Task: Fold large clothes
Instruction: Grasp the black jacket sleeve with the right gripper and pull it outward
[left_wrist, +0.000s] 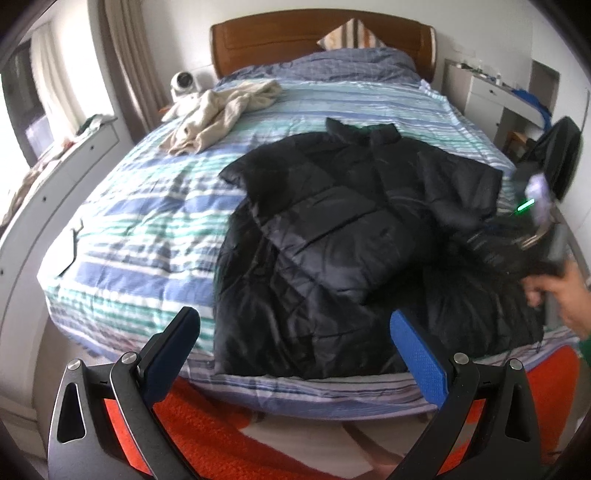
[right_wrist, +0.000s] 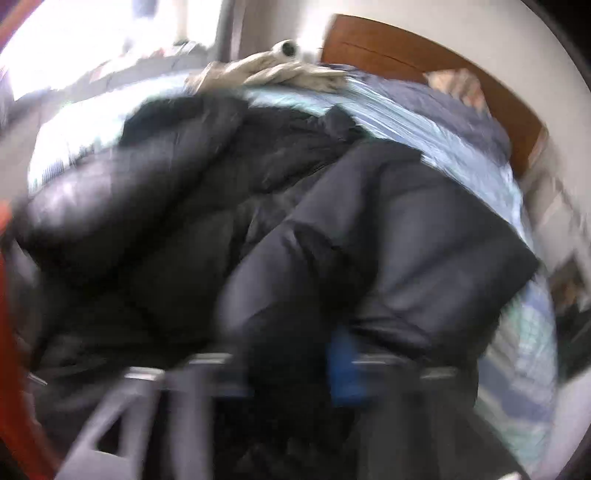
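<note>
A black puffer jacket (left_wrist: 332, 236) lies spread on the striped bed (left_wrist: 147, 229), one sleeve folded across its front. My left gripper (left_wrist: 295, 336) is open and empty, held above the bed's near edge in front of the jacket's hem. My right gripper (left_wrist: 532, 240) shows at the right in the left wrist view, at the jacket's right hem. In the blurred right wrist view its fingers (right_wrist: 347, 369) are closed on the black jacket fabric (right_wrist: 295, 229), which fills the view.
A beige garment (left_wrist: 221, 114) lies crumpled at the far left of the bed. A folded blue quilt (left_wrist: 332, 66) and a pillow (left_wrist: 351, 35) sit at the wooden headboard. A white fan (left_wrist: 183, 83) stands on the left. An orange rug (left_wrist: 221, 435) lies below.
</note>
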